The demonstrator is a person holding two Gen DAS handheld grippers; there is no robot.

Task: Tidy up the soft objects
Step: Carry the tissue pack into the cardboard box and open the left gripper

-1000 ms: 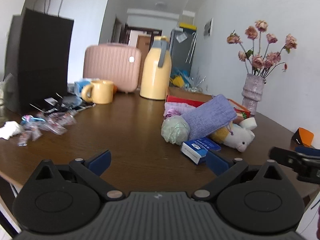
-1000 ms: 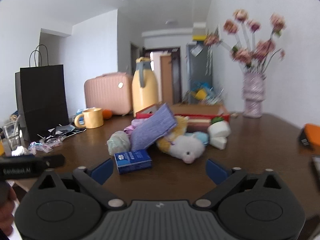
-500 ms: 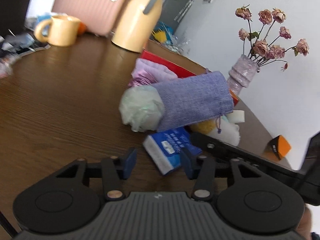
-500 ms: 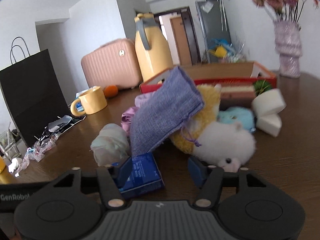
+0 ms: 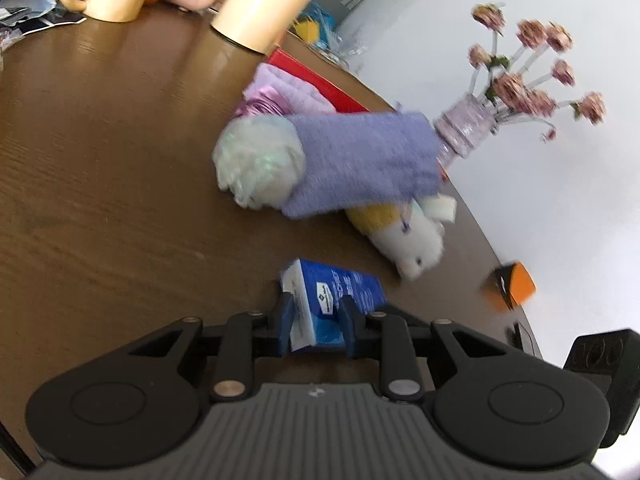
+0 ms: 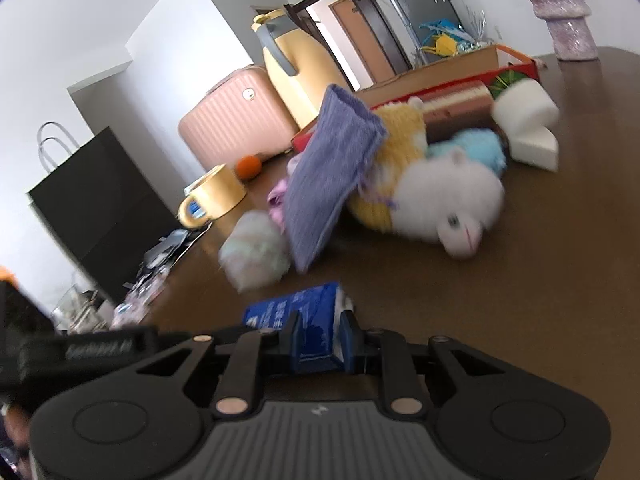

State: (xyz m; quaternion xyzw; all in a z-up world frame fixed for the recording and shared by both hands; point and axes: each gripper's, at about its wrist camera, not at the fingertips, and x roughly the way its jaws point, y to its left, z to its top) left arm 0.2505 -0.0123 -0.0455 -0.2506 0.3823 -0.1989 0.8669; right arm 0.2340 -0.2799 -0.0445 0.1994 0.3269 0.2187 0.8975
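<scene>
A blue tissue pack [image 5: 332, 296] lies on the brown table [image 5: 100, 184]. My left gripper [image 5: 316, 320] is shut on one end of it. My right gripper [image 6: 320, 334] is shut on the other end of the same pack [image 6: 296, 312]. Beyond it lies a pile of soft things: a pale green puff [image 5: 260, 160], a purple cloth pouch [image 5: 360, 160], a white and yellow plush toy [image 5: 408, 236], pink cloth [image 5: 284, 88]. In the right wrist view I see the puff [image 6: 256, 252], the pouch [image 6: 328, 176], the plush [image 6: 440, 200], a blue plush [image 6: 476, 148] and white sponges [image 6: 528, 120].
A red cardboard box [image 6: 452, 76] sits behind the pile. A yellow thermos [image 6: 296, 68], a yellow mug [image 6: 216, 196], a pink case [image 6: 236, 120] and a black paper bag [image 6: 100, 200] stand at the back left. A vase of flowers [image 5: 468, 132] and an orange block [image 5: 516, 286] are on the right.
Both grippers moved in on the blue tissue pack from opposite sides and closed on it. They were wide open one second ago.
</scene>
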